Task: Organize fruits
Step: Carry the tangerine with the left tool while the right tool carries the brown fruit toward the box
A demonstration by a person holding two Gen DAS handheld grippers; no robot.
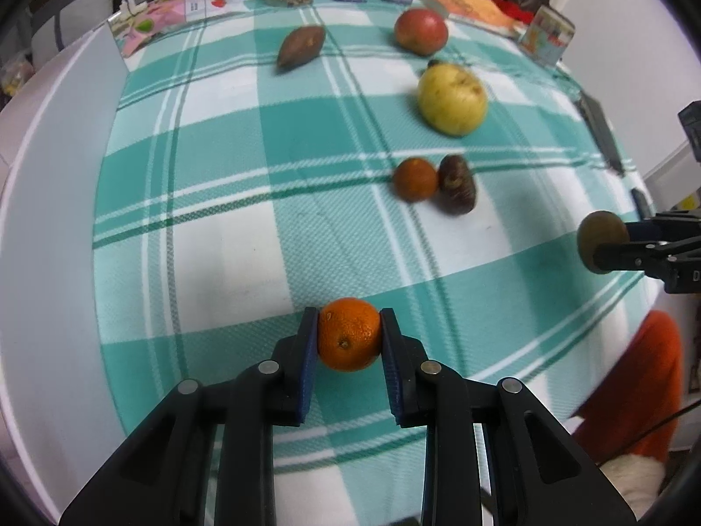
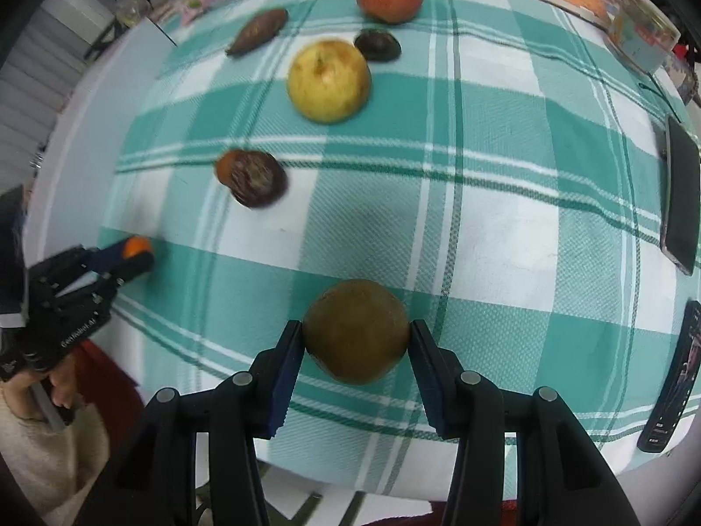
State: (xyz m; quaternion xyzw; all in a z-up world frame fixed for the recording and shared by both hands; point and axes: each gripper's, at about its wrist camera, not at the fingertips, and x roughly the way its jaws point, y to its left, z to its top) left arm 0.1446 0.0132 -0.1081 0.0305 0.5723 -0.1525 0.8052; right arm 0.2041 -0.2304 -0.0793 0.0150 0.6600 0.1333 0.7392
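My left claw (image 1: 349, 335) is clamping a small orange (image 1: 349, 334) between its blue pads, holding it just over the checked cloth (image 1: 245, 201) on the counter. My right claw (image 2: 356, 338) is gripping a brown kiwi (image 2: 356, 331), pads pressing both sides. Ahead of the left claw, another small orange fruit (image 1: 415, 178) is touching a dark fruit (image 1: 458, 184); beyond them I am seeing a yellow apple (image 1: 452, 99), then a red apple (image 1: 421, 31) and a pointed brown fruit (image 1: 301, 47) at the far side.
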